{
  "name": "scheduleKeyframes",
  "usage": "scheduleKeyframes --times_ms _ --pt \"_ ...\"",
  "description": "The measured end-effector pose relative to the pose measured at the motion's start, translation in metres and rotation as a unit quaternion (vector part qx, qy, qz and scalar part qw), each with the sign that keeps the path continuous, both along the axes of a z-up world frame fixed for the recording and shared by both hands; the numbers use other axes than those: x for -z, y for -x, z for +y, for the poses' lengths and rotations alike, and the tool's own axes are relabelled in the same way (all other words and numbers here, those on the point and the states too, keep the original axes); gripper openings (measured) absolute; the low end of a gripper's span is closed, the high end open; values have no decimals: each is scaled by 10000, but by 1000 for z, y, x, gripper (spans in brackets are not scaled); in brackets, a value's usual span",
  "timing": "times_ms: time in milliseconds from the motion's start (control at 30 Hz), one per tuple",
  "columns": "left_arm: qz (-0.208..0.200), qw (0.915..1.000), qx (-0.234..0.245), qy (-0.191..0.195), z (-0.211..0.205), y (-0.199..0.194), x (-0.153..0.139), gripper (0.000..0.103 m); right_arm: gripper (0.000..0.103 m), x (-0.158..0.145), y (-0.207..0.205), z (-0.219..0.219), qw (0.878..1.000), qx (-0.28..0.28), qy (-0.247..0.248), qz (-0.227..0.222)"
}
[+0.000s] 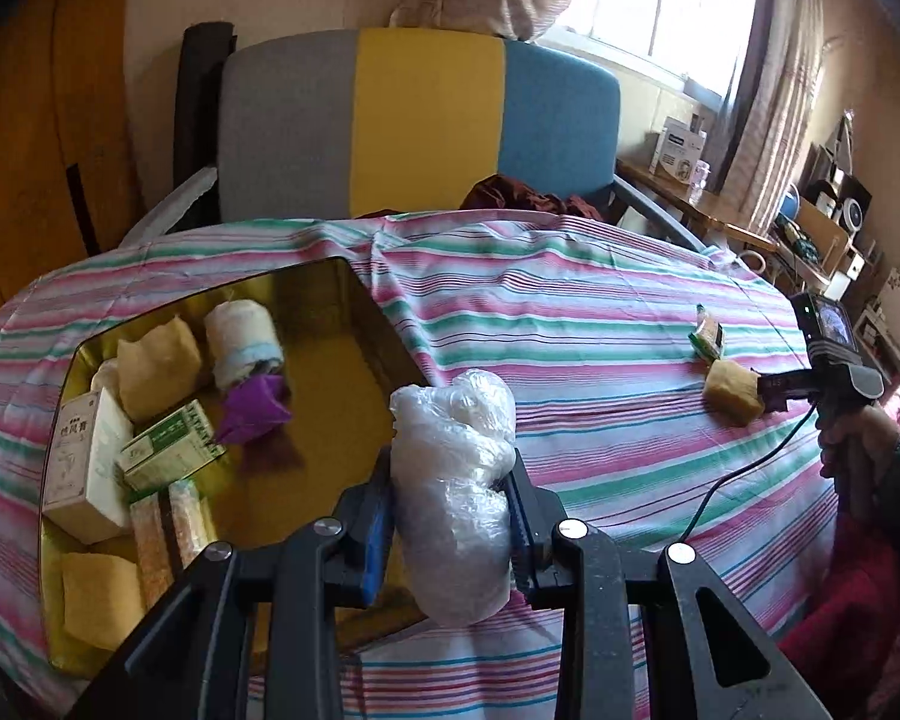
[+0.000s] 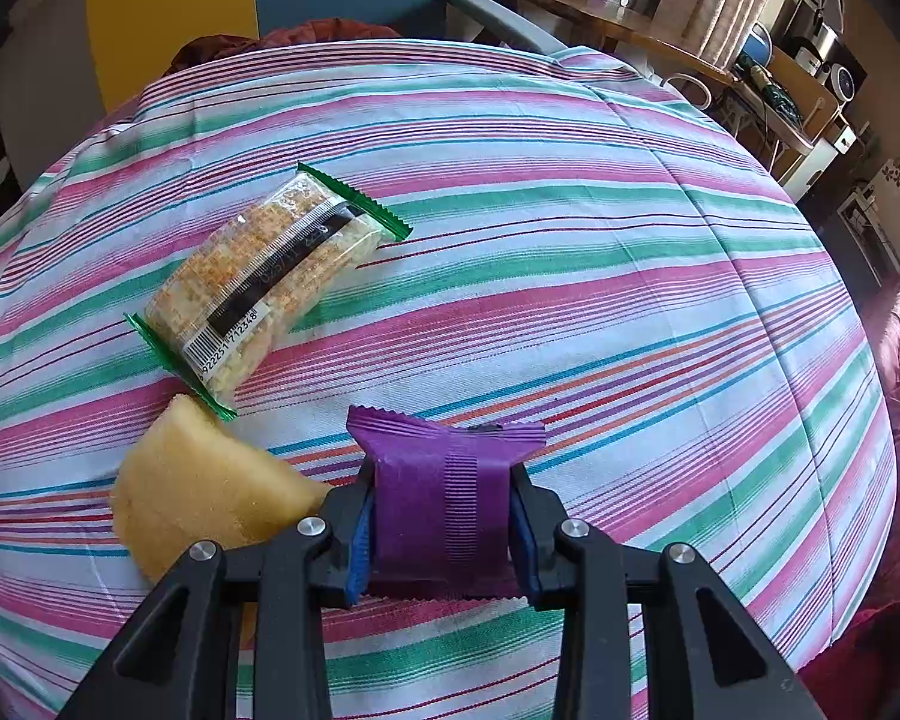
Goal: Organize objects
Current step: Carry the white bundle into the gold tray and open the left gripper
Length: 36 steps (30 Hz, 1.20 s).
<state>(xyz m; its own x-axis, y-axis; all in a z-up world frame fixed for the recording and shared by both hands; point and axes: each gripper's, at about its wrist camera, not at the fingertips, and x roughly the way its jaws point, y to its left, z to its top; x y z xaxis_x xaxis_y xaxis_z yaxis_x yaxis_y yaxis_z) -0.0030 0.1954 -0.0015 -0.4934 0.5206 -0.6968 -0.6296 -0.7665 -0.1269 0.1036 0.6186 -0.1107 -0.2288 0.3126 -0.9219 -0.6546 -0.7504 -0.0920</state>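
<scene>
On the striped cloth (image 2: 570,192) covering the table, the right gripper (image 2: 444,516) is closed on a purple packet (image 2: 444,480), its jaws pressing both sides; a yellow sponge (image 2: 204,480) lies just beside it and a clear cracker pack (image 2: 270,282) with green ends rests beyond. The left gripper (image 1: 450,516) is clamped on a crumpled clear plastic bundle (image 1: 456,480), held by the right-hand edge of a gold tray (image 1: 354,300). In the tray lie a white box (image 1: 84,462), a green box (image 1: 174,444), yellow sponges (image 1: 156,366), a white roll (image 1: 243,342) and another purple packet (image 1: 255,408)
</scene>
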Motion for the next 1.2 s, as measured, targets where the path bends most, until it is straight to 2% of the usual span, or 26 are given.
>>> scheduleKeyframes --times_ms 133,267,400,500,633,700,800,1067,1200 --pt "-110 9985 -511 -160 -45 22 -3 33 36 -1 -1 -2 10000 -16 -9 -11" --pt "-234 9930 -1088 -406 -101 42 -4 33 36 -1 1 0 10000 -44 -25 -30" --pt "-416 9902 -1271 -390 -132 51 4 33 36 -1 1 -1 10000 -56 -40 -44" --pt "-626 9912 -1104 -366 -128 49 14 33 36 -1 2 1 10000 -62 -42 -48" --pt "-1036 9910 -759 -389 -99 51 22 33 36 -1 2 2 10000 -67 -45 -52" --pt "-1226 9904 -595 -241 -82 55 28 33 36 -1 2 2 10000 -70 -47 -54" --pt "-1469 9871 -632 -13 -66 62 41 33 36 -1 2 2 10000 -69 -47 -55" --pt "-1450 9852 -785 465 -51 64 61 36 36 -1 1 2 9999 -78 -53 -58" --pt "-1461 9848 -796 496 -52 64 63 41 36 -1 1 2 9999 -66 -50 -56"
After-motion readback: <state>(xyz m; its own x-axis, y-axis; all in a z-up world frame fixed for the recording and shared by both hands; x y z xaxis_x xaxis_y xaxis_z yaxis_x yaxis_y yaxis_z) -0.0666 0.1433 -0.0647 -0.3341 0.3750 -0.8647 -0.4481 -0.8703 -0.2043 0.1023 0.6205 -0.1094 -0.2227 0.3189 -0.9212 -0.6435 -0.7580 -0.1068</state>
